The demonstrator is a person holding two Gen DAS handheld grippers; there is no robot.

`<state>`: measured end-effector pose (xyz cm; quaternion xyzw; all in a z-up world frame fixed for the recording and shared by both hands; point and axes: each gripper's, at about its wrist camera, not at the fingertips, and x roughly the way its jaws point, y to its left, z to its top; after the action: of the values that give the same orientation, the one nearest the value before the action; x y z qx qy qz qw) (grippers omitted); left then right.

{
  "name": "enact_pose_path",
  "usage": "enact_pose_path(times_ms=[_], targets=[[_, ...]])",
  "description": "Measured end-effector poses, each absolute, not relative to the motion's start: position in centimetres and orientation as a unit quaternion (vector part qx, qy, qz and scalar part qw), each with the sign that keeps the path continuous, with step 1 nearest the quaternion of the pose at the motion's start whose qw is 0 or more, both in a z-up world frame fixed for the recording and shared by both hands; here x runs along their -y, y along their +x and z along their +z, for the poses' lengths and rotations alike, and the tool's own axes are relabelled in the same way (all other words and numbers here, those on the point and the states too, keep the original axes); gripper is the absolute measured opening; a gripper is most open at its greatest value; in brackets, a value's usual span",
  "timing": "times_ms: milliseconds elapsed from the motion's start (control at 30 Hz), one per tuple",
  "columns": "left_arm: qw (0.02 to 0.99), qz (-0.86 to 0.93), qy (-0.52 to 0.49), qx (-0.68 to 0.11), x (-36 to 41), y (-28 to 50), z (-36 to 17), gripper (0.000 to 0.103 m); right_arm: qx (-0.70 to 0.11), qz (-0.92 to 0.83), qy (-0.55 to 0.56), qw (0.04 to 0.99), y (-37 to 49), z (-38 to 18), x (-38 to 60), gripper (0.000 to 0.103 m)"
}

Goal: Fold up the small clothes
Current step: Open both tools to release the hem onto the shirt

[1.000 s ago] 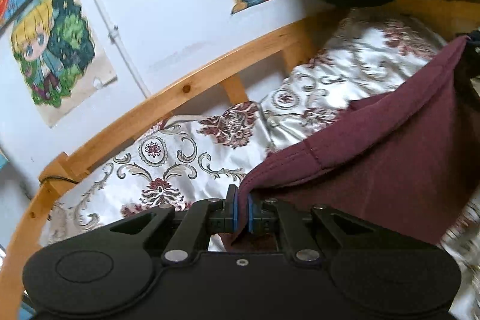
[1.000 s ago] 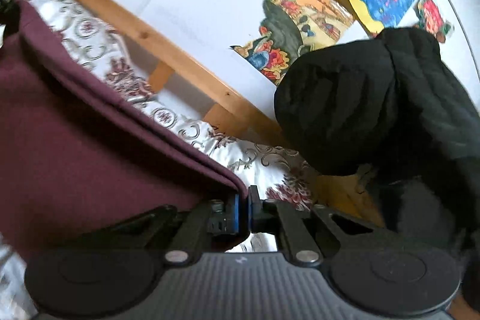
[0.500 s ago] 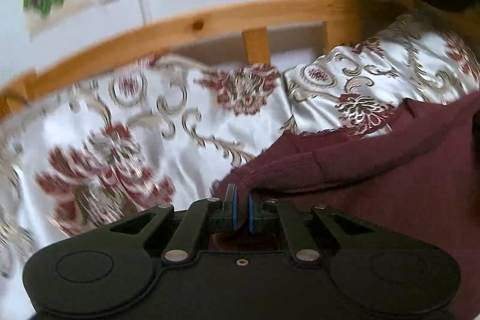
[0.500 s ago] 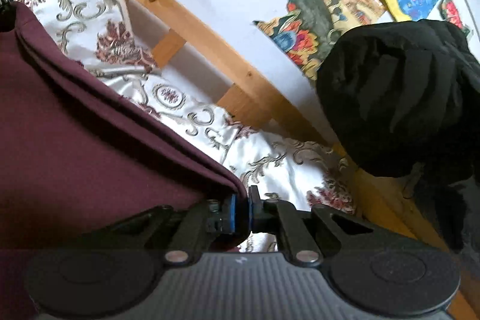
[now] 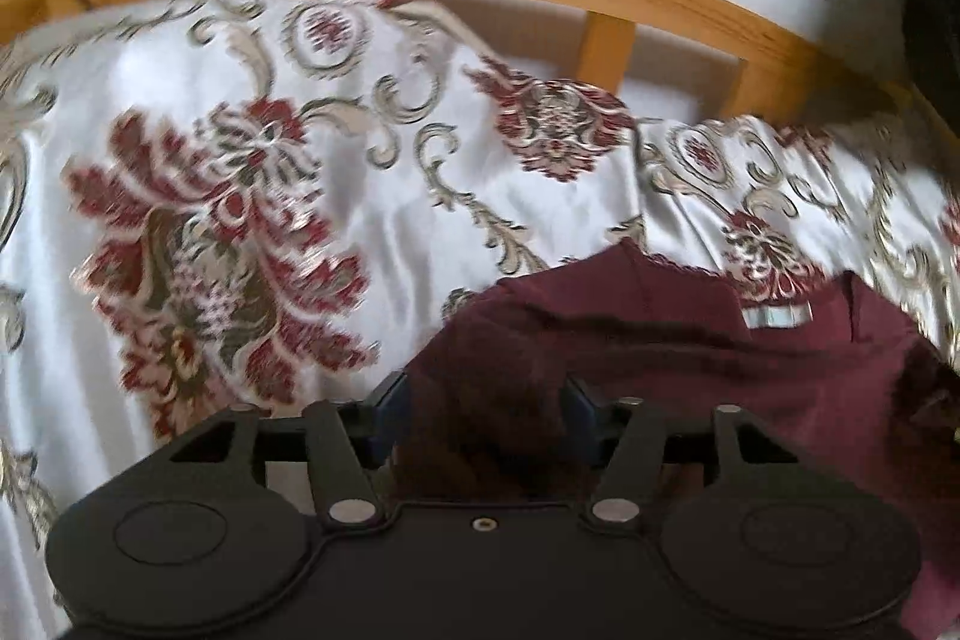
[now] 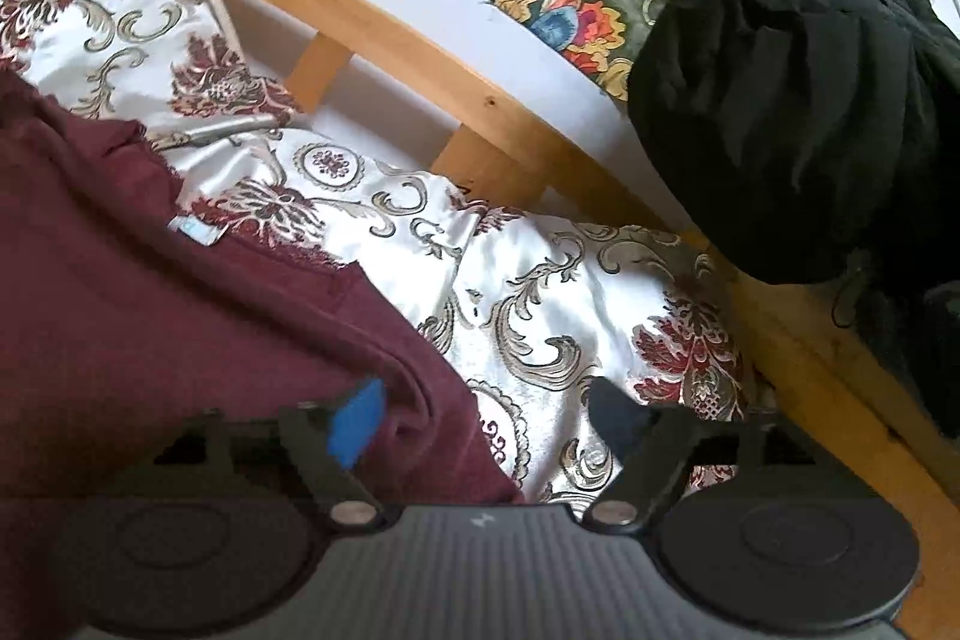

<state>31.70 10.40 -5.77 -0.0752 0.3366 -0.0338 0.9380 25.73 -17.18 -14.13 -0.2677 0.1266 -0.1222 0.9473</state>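
A: Tools: the left tool and right tool have both just been opening; cloth lies between each pair of jaws, released by both.

B: Location of the garment?

A: Flat on the bed, label showing near the top edge.

B: Step?

A: Laying out, apparently done. The next move likely calls for regripping an edge to fold it across.
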Motion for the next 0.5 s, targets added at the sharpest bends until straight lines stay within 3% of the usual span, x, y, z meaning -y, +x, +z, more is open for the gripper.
enact_pose_path(times_ms=[167,500], targets=[[0.939,-0.024,-0.08,-0.332,-11.0,30.7,-5.4,0.086,-0.129,-0.092,-0.246,0.956,25.1,-13.6,17.4,0.102],[0.929,-0.001,0.009,-0.37,-9.6,31.4,-7.7,0.09,-0.209,-0.163,-0.197,0.944,27.6,-15.0,21.0,0.102]])
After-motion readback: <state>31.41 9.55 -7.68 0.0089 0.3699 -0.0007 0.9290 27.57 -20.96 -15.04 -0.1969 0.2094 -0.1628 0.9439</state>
